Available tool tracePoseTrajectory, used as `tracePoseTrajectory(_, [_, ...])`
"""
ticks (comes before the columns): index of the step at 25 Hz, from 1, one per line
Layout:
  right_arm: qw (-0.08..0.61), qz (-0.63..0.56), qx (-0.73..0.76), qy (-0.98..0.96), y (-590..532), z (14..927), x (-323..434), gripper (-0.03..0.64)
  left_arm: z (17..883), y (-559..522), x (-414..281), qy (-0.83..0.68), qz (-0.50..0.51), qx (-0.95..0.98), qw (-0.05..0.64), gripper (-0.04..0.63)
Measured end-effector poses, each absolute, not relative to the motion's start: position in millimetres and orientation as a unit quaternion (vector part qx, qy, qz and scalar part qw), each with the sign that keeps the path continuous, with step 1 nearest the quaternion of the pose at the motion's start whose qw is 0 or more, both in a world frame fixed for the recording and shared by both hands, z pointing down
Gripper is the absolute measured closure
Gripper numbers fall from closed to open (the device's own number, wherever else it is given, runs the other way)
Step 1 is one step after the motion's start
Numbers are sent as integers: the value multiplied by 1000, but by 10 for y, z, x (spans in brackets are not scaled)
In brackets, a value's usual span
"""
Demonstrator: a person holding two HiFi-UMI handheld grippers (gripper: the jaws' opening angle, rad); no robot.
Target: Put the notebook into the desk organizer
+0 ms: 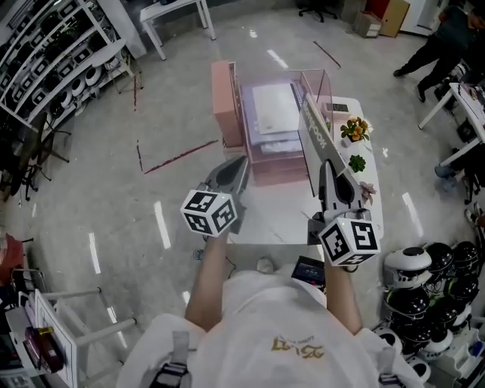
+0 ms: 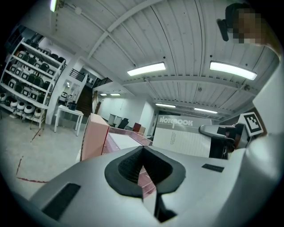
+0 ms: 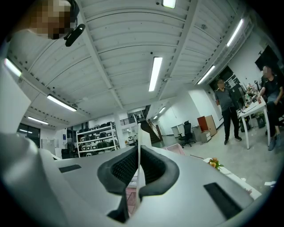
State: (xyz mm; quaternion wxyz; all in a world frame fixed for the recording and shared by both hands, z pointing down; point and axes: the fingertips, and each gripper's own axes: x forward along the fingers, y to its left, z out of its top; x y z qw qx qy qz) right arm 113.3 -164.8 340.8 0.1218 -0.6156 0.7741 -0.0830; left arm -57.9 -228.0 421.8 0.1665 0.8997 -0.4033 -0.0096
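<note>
Right tool (image 3: 138, 170) clamps the notebook (image 1: 317, 136) upright, just beside the pink desk organizer (image 1: 226, 106); left tool (image 2: 143, 166) is closed, empty; risk: edge grip may let notebook pivot, striking organizer wall.

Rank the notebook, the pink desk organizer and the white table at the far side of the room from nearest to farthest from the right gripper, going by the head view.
1. notebook: clamped in the jaws of the right gripper, so touching it.
2. desk organizer: just ahead, to the gripper's left.
3. white table: far off, at the view's top left.
</note>
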Motion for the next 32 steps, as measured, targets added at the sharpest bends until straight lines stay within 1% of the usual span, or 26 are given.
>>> tracePoseTrajectory(12, [87, -51, -627, 772, -1951, 3460, 1298, 597, 4251, -2544, -442, -404, -18, 899, 170, 578])
tracePoseTrajectory(19, [78, -42, -626, 775, -2117, 3493, 1247, 597, 4244, -2676, -512, -407, -26, 897, 171, 578])
tracePoseTrajectory(32, [33, -21, -640, 767, -2455, 3623, 1280, 597, 4295, -2921, -523, -405, -19, 898, 172, 578])
